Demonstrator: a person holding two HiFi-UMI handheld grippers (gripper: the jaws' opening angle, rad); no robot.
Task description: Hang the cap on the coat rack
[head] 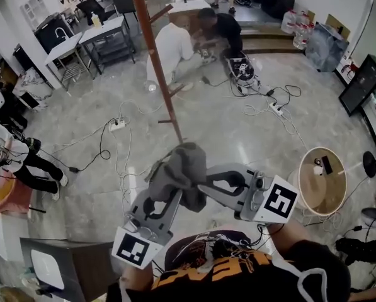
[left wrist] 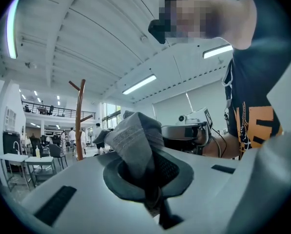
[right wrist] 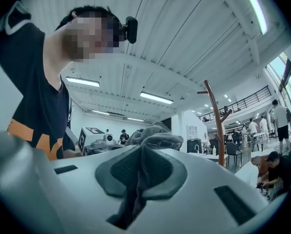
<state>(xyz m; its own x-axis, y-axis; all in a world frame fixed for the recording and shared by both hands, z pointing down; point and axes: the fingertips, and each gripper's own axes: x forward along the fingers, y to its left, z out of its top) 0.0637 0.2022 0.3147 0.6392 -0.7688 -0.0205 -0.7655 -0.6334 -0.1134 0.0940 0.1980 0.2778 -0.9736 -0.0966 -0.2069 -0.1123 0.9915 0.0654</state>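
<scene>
Grey workshop floor (head: 206, 131) is strewn with cables (head: 99, 145) and a power strip (head: 117, 124). Coat rack (head: 155, 49), a brown wooden pole with short pegs, stands ahead of the person, well apart from both grippers, with open floor between. Only the head view shows the floor layout: two people (head: 197, 39) crouch just past the rack, desks (head: 93, 36) sit upper left, and a round table (head: 322, 181) is off to the right, clear of the arms. Only the gripper views show the white ceiling with strip lights and the rack's top pegs against it; the rack is left of the cap in the left gripper view and right of it in the right gripper view. Cap (head: 184, 167) is grey and crumpled, held in the air in front of the person's chest, bunched between the two grippers. Left gripper (head: 167, 190) comes in from lower left with its jaws pinched tight on the cap fabric. Right gripper (head: 205, 186) comes in from the right, jaws likewise clamped on a fold of the cap. The two tips sit close together, bodies angled toward each other, marker cubes back near the person's torso, both pointing roughly level out toward the rack. Nothing stands between the cap and the rack pole.
</scene>
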